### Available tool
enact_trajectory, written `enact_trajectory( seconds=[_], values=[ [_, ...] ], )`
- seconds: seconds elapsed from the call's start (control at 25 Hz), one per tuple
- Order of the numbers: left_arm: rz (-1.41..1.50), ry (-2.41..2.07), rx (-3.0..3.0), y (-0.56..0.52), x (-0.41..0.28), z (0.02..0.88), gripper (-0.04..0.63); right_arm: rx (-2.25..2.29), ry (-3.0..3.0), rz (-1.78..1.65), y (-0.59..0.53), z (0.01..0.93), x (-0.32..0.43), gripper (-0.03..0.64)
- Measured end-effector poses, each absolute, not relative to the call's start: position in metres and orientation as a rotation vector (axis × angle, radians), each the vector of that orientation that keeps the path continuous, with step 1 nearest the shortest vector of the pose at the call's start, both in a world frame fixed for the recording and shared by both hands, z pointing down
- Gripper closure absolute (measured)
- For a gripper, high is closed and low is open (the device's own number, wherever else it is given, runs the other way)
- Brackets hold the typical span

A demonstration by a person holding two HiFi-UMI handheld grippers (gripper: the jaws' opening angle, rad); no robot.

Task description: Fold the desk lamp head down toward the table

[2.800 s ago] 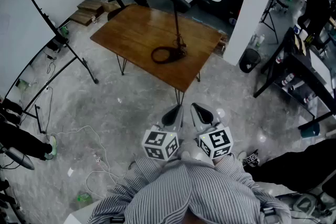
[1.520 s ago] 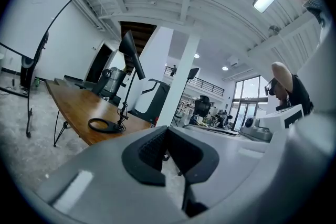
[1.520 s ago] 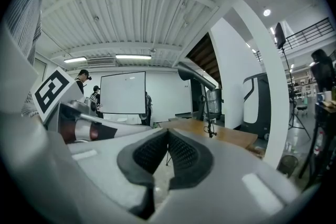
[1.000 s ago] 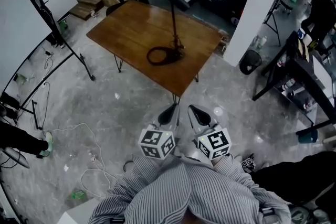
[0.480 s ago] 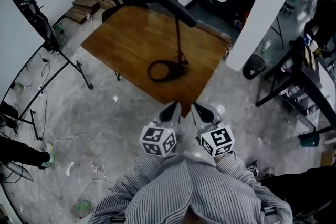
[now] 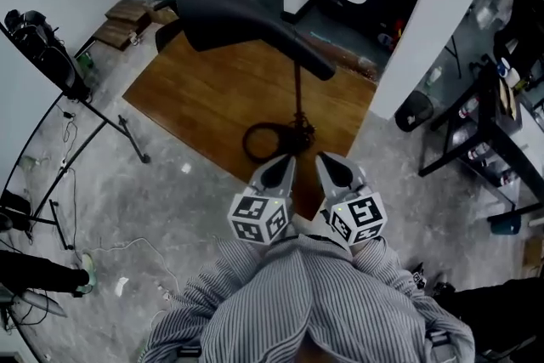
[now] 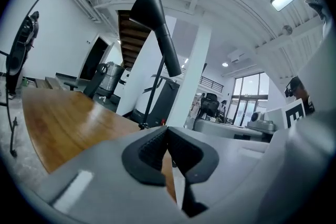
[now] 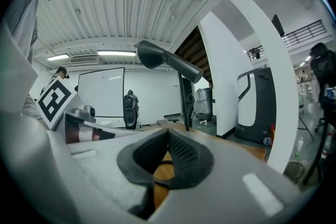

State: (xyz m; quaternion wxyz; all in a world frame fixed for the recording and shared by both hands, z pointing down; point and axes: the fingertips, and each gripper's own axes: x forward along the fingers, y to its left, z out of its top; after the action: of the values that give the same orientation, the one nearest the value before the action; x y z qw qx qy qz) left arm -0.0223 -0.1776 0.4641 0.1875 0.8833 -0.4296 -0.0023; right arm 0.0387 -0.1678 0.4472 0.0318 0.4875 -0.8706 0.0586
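A mottled grey concrete floor (image 6: 170, 183) spreads under a brown wooden table (image 6: 212, 98), with a white pillar (image 6: 416, 30) rising just past the table's right side and a black bin (image 6: 414, 110) beside it. A black tripod stand (image 6: 93, 110) sits on the floor to the left of the table.

The black desk lamp (image 6: 299, 89) stands on the table close to its near edge – its open ring base (image 6: 265, 140) lies flat on the wood and a thin stem rises upright from one side of the ring. The lamp head (image 6: 221, 13), a long flared cone, sits at the top of the stem, raised well above the tabletop and slanting out to the left in the head view.

The left gripper (image 6: 280, 170) and the right gripper (image 6: 330, 170) are held side by side in front of the person's striped shirt (image 6: 297, 302), their tips over the table's near edge, close to the ring base in the head view. Neither touches the lamp.

In the left gripper view the two ribbed pads (image 7: 157, 144) of that gripper meet at the tip with nothing between them – the lamp head shows high above and beyond. In the right gripper view the pads (image 8: 184, 152) likewise press together on nothing, and the lamp stem and head stand ahead, well apart from the jaws
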Motion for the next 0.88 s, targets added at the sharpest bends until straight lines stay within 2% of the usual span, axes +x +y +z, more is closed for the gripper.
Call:
enact_trajectory(
  seconds=[0.8,0.88],
  values=[
    [0.009,-1.265,2.512,-0.286,0.002,0.455,0.603,1.516,-2.662,-0.015,-0.256,0.410,0.072,0.615],
    [0.021,-1.287,2.507,-0.292,0.001,0.457,0.579,1.498,-2.675,-0.022,-0.258,0.409,0.070,0.615]
  ],
)
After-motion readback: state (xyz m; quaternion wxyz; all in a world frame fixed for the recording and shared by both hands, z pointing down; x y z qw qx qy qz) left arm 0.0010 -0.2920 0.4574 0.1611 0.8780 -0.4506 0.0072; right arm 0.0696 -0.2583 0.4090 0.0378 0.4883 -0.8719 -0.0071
